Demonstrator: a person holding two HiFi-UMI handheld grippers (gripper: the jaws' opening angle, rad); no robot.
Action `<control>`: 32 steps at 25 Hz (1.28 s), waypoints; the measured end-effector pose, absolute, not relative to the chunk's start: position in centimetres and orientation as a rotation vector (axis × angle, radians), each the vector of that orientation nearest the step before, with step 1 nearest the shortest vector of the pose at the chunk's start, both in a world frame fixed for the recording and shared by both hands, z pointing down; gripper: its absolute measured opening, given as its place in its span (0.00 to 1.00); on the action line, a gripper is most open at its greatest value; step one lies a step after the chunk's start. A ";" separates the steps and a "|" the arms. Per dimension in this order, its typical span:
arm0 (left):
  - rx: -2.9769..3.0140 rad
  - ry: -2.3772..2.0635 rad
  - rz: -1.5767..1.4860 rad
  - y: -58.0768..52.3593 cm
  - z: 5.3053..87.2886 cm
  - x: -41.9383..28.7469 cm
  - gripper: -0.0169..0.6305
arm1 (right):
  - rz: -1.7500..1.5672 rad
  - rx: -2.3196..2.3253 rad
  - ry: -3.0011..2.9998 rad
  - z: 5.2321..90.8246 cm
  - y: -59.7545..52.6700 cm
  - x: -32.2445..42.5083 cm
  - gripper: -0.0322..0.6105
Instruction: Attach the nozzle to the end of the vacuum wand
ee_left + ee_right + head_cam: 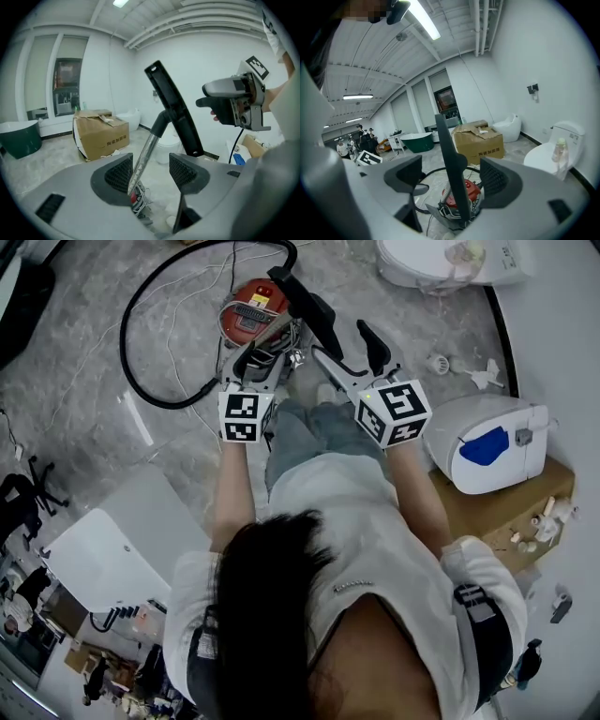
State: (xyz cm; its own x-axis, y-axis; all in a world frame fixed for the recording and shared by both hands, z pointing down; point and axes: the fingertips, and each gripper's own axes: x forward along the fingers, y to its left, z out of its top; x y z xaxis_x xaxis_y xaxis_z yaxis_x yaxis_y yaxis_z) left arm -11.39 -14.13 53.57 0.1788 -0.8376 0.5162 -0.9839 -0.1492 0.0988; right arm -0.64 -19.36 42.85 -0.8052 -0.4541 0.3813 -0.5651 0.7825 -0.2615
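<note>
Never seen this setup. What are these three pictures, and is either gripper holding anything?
No robot: a person holds a left gripper and a right gripper by hand. One picture looks down from their head; the other two look along each gripper's jaws. On the floor lie a red vacuum, its black hose and a cardboard box. The left jaws stand apart around the metal wand, not clamping it. The black nozzle looks already fitted on the wand. The right jaws are apart too, the nozzle beyond them, unheld.
</note>
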 end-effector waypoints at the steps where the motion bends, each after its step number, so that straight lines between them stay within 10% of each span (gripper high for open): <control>1: 2.038 -1.720 0.443 -13.8 52.9 -11.0 0.40 | 0.530 0.776 -2.681 42.7 -19.2 -0.3 0.65; 18: 1.909 -1.892 -0.036 -10.0 44.2 -9.3 0.39 | 0.556 0.595 -2.726 42.1 -14.0 -0.7 0.65; 32: 1.900 -2.071 0.044 -7.1 40.2 -11.4 0.12 | 0.447 0.652 -2.673 41.8 -10.9 -4.5 0.64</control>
